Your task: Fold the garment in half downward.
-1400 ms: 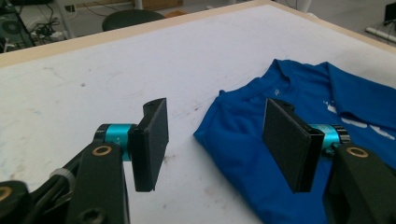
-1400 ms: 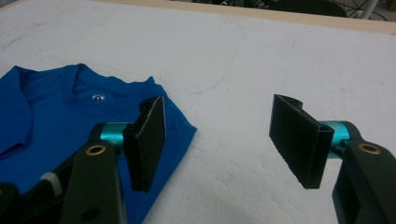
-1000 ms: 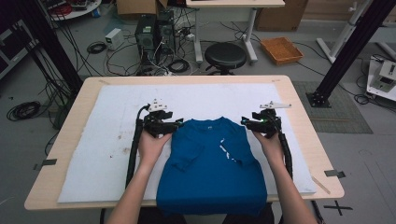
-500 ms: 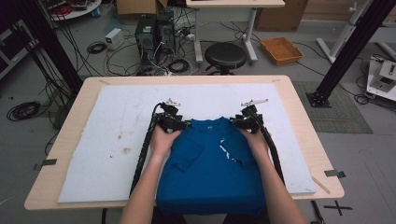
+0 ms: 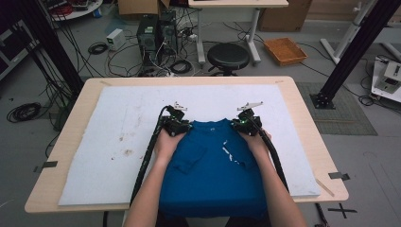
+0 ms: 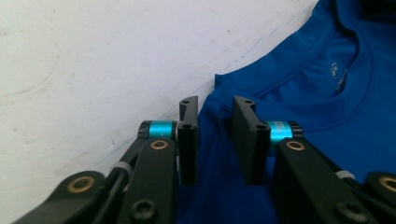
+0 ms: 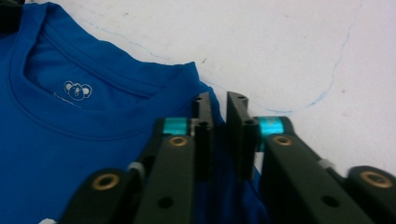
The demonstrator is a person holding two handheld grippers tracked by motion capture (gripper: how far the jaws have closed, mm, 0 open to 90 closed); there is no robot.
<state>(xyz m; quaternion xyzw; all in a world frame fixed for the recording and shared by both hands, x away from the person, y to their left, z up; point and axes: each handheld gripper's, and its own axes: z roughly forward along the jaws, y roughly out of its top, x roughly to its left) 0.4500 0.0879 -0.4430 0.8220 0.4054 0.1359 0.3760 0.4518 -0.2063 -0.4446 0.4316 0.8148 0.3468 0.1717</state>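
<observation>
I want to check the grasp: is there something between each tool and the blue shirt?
Nothing visible. The left tool has its jaws apart around the blue shirt at one shoulder edge; the right tool has its jaws nearly closed over the other shoulder edge.

One blue shirt (image 5: 215, 165), one white mat (image 5: 118, 127), two grippers, one stool (image 5: 228, 55).
</observation>
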